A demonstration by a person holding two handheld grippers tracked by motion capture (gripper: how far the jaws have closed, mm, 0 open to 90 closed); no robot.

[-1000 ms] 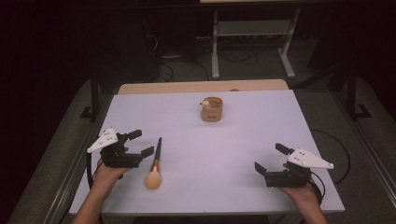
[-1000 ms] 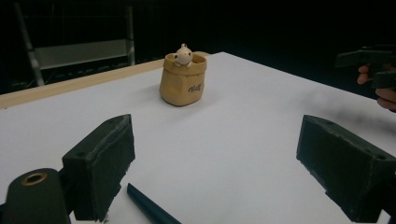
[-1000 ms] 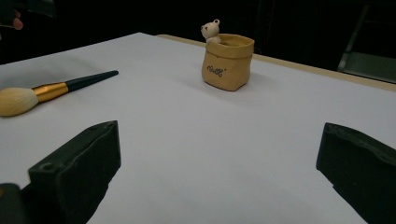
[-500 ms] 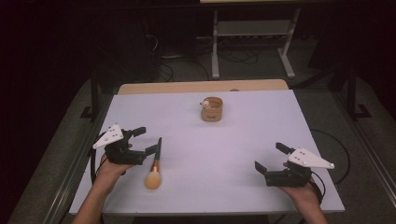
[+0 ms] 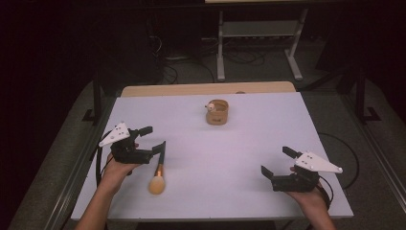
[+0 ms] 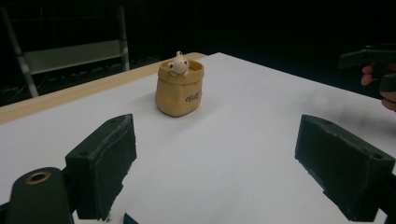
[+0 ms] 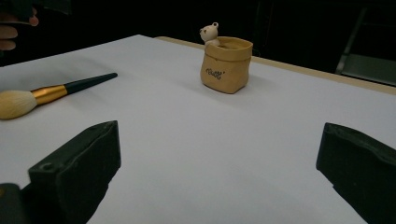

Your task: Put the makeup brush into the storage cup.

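Note:
A makeup brush (image 5: 158, 173) lies at the table's left front, its dark handle pointing away and its pale bristle head (image 7: 14, 104) toward the person. My left gripper (image 5: 153, 138) is open just above the handle's far tip, nothing held between its jaws. In the left gripper view, the left gripper (image 6: 217, 140) faces a small tan pot with a little bear figure on its rim (image 6: 180, 90). The pot (image 5: 217, 111) stands upright at the table's middle back. My right gripper (image 5: 275, 161) hovers open and empty at the right front; in its own view the right gripper (image 7: 219, 147) frames the pot (image 7: 226, 63).
The white table top (image 5: 268, 124) has a wooden strip (image 5: 167, 89) along its far edge. A metal rack (image 5: 261, 33) and cables stand on the dark floor behind. A cable loops off the table's right side (image 5: 347, 153).
My left gripper has shifted a little right and away, closing in on the brush handle's far tip. The brush, the pot and the right gripper have stayed put.

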